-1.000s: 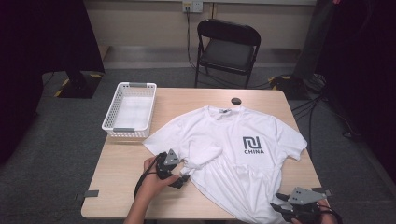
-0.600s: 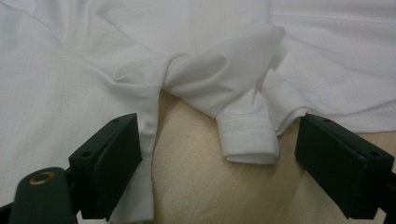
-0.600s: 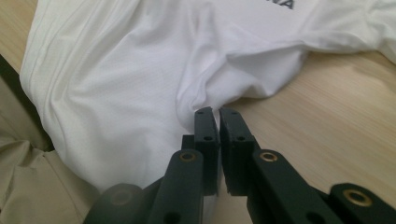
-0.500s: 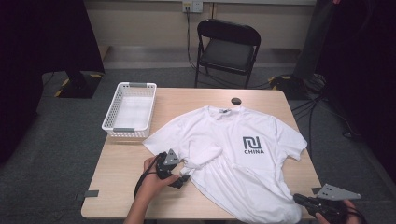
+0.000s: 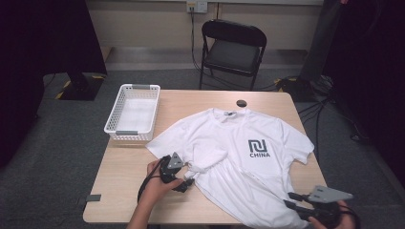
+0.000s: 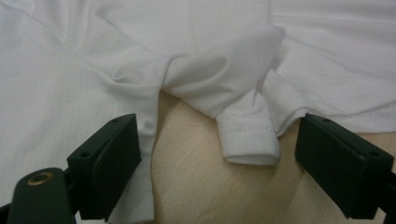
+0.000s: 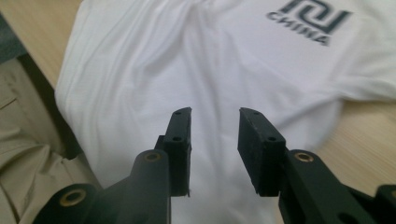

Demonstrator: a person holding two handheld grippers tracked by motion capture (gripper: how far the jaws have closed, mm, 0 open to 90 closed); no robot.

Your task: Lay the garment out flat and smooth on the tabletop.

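A white T-shirt (image 5: 215,138) with a dark CHINA logo (image 5: 259,148) lies spread on the wooden table (image 5: 124,181). Its left sleeve (image 5: 210,160) is folded in over the body. My left gripper (image 5: 187,182) rests at that sleeve with its jaws wide open. In the left gripper view (image 6: 218,126) the sleeve cuff (image 6: 247,142) lies on the table between the jaws, untouched. My right gripper (image 5: 290,200) hovers over the shirt's hem at the near right corner. Its jaws (image 7: 215,114) have just been opening and stand partly apart, with nothing between them and the shirt (image 7: 187,56) below.
A white plastic basket (image 5: 133,112) stands at the table's far left edge. A small black round object (image 5: 241,103) lies by the shirt's collar. A black folding chair (image 5: 234,47) stands behind the table. Beige trousers (image 7: 28,140) show beyond the near table edge.
The right gripper dipped toward the near right corner, then came back up and left over the hem. The left gripper and the sleeve have stayed put.
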